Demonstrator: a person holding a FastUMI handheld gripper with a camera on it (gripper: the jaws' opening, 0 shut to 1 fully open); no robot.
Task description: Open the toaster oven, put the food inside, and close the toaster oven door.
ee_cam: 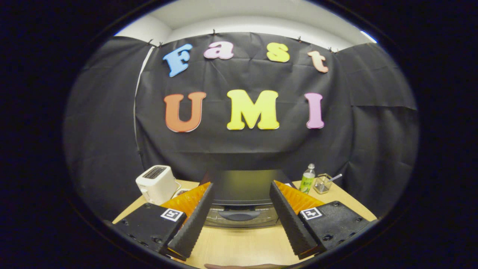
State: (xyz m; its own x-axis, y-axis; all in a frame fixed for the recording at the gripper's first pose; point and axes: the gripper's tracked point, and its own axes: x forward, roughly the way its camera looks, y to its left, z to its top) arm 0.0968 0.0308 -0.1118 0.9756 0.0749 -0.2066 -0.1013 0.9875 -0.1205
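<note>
The toaster oven [242, 192] stands on the wooden table just ahead of my fingers, seen from above and in front. Its dark top and the silver front with a dark door handle [239, 215] show between the fingers; the door looks shut. My gripper [242, 216] is open, held above the table in front of the oven, with nothing between its black ribbed pads [199, 216]. No food item is visible from here.
A white pop-up toaster [157, 184] sits to the oven's left. To its right stand a green-labelled bottle [307, 179] and a small wire basket [323, 183] with a utensil in it. Bare wooden table [242, 243] lies below the fingers.
</note>
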